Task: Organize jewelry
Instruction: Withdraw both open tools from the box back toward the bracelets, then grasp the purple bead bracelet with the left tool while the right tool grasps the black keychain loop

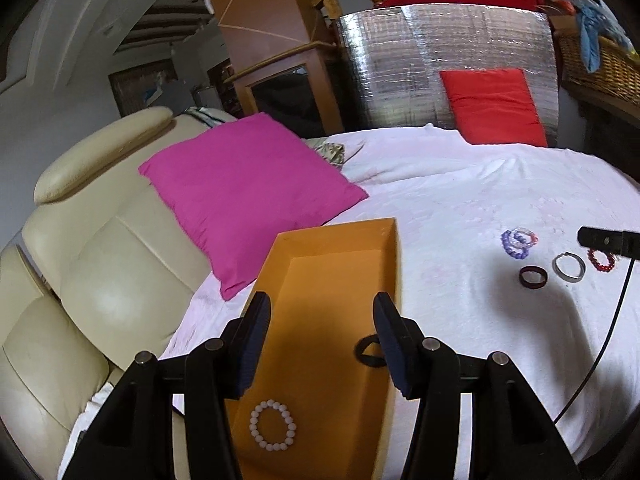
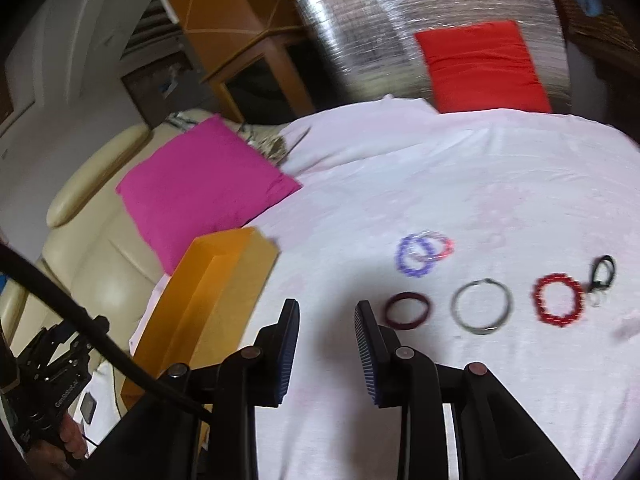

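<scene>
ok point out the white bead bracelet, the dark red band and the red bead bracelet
white bead bracelet (image 1: 273, 425), left wrist view, on a bead at the ring's left side, inside the orange box
dark red band (image 2: 407, 310), right wrist view, on its near rim
red bead bracelet (image 2: 558, 299), right wrist view, on its left-side beads

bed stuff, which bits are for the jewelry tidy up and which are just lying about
For the job:
orange box
white bead bracelet in it
black ring in it
purple bracelet
dark red bangle
silver bangle
red bead bracelet
black clip

Lying about:
pink cushion
red cushion
wicker basket
</scene>
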The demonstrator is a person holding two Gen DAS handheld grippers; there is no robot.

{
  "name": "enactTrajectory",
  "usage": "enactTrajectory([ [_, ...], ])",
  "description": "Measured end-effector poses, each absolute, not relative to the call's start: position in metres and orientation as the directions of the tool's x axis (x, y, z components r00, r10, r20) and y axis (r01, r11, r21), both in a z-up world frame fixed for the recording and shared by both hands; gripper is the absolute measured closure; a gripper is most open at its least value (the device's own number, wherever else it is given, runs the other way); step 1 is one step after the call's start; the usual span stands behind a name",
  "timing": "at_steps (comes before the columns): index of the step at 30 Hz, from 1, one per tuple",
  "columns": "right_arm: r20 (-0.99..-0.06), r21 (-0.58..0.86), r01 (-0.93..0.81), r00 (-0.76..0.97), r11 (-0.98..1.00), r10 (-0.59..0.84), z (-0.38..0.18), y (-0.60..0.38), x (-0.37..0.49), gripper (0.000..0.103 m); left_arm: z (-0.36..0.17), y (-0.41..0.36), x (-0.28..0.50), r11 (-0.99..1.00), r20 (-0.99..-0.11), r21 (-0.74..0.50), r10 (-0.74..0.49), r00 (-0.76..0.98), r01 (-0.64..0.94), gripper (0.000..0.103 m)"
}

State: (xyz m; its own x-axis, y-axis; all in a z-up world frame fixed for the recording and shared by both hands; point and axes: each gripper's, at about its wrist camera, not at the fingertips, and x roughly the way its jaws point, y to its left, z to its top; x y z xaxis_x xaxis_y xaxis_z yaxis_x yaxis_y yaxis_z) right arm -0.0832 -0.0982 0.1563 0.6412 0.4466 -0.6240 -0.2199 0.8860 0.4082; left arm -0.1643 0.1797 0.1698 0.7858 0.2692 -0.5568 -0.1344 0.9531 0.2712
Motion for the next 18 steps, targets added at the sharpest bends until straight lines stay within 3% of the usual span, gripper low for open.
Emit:
enactTrajectory([
  [4,-0.61,0.43,-0.167,0.671,0.887,0.422,0.155,-0.134,-0.083,0.072,0.172,0.159,-0.159,0.951,-0.558,0.293,0.253,0.79,-0.098,0.049],
  [7,-0.596,0.459,-0.122,0.693,0.88,0.407,0.152,-0.163,-0.083,0.072,0.173,0.145,-0.149,0.956,-0.567,0.286,0.219,0.794,-0.059,0.038],
  [10,-0.585,0.499,-0.062,0.712,0.864,0.389,0.144,-0.198,-0.083,0.072,0.169,0.13,-0.134,0.961,-0.585,0.275,0.182,0.791,-0.017,0.038],
  [18,-0.604,0.558,0.08,0.722,0.826,0.338,0.129,-0.275,-0.079,0.072,0.145,0.08,-0.075,0.989,-0.686,0.106,-0.002,0.728,0.102,0.038],
])
